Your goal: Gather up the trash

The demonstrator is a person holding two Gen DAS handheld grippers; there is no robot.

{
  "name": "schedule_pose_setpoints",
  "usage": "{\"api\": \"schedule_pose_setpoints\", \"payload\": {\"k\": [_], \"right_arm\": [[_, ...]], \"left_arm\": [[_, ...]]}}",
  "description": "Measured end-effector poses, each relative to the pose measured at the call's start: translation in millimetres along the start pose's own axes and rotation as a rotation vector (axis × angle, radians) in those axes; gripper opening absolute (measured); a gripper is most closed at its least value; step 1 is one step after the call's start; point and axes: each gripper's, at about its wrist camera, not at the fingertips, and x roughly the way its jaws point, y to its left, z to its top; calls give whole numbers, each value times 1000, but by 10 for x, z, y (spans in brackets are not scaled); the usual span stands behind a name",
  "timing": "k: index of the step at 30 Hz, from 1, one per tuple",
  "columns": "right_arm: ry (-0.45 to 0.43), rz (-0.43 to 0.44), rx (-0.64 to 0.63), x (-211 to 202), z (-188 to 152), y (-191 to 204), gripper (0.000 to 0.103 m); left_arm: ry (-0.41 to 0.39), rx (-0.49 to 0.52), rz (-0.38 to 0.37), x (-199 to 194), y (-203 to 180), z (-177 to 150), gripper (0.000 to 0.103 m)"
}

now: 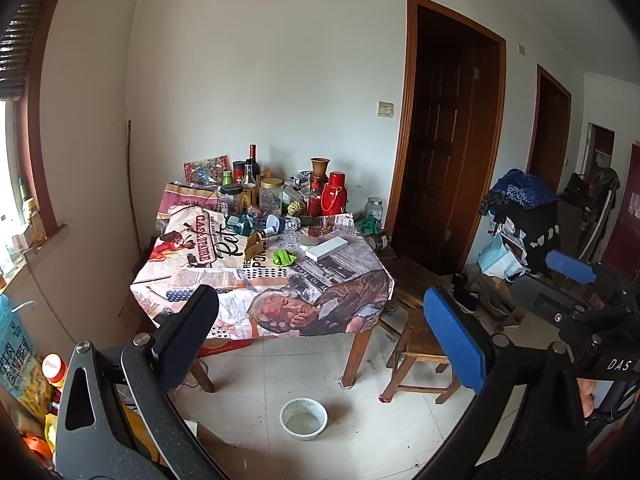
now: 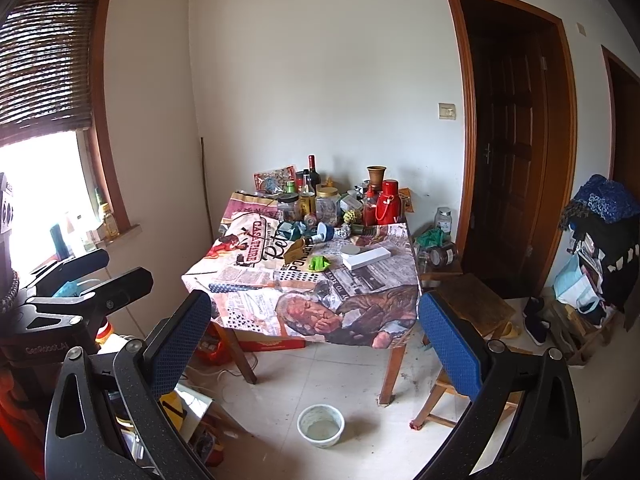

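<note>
Left tongs [image 1: 320,320] spread wide and empty, right tongs [image 2: 316,320] likewise, both raised, aimed at cluttered table [image 2: 240,276]

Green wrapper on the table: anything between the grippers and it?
Nothing visible. Both grippers, left and right, are open and well back from the table. The green wrapper lies exposed on the cloth, with a white box beside it, not in front.

Each black scissor-linkage gripper [image 1: 320,332] [image 2: 314,336] carries blue textured finger pads [image 1: 454,338], silver pivot screws [image 1: 82,347], and white "DAS" lettering [image 1: 618,365].
</note>
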Motion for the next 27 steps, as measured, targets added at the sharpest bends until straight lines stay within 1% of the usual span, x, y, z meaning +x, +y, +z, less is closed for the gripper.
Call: {"api": "schedule_pose_setpoints", "payload": {"k": [9,16,22,27], "right_arm": [[11,-19,19,157,83,-355,103],[30,-44,42,441,168,-521,103],[51,-74,50,923,271,-545,103],[72,-101,73,1523,489,-452,103]], "left_arm": [[17,-1,-12,404,-283,157,103],[49,15,-4,786,-263,255,103],[65,-3,-16,1362,28,398,103],[67,-9,-23,1932,403,647,103]]}}
